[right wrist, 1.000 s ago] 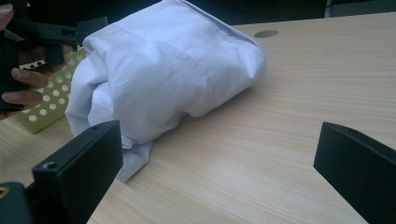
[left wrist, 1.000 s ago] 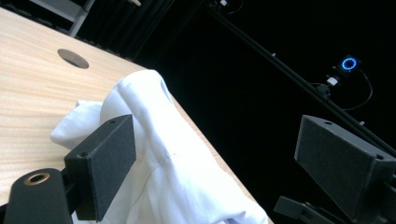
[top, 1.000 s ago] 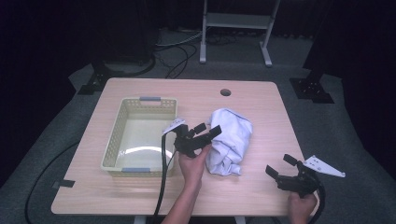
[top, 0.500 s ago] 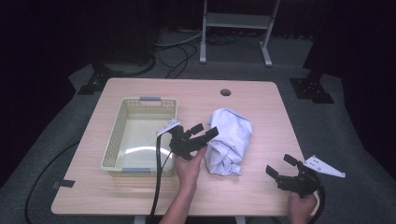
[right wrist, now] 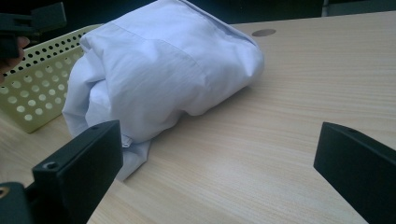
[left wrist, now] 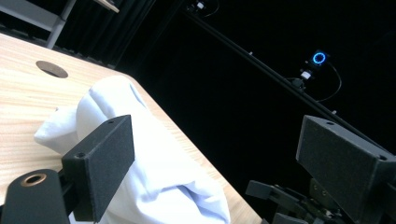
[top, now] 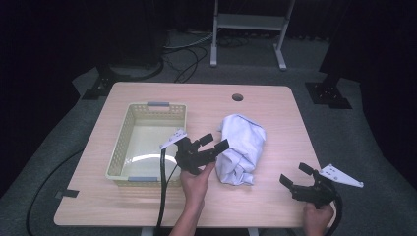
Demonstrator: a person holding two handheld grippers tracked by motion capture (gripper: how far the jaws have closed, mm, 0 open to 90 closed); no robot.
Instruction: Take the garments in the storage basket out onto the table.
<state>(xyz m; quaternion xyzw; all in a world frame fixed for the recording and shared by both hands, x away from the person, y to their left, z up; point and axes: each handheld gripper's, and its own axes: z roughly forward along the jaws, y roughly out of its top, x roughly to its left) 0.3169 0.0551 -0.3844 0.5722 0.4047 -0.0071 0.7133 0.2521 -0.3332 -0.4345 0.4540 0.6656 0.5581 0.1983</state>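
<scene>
A crumpled pale blue shirt (top: 242, 146) lies bunched on the wooden table (top: 275, 105), right of a yellow perforated basket (top: 123, 142). My left gripper (top: 215, 141) hovers open between the basket and the shirt, jaws pointing right at the shirt's left side with nothing held. In the left gripper view the shirt (left wrist: 140, 158) lies beyond my wide-apart jaws. My right gripper (top: 295, 176) is open near the table's front right corner, a short way from the shirt. In the right gripper view the shirt (right wrist: 163, 70) sits ahead of its spread jaws, with the basket (right wrist: 32, 84) to the left.
The basket looks empty inside. A round cable hole (top: 237, 97) sits near the table's far edge. A black cable (top: 161, 196) trails from the left gripper over the front edge. A metal stand (top: 246, 29) and floor cables lie beyond the table.
The left gripper has shifted slightly toward the shirt. The right gripper and the shirt stay where they were.
</scene>
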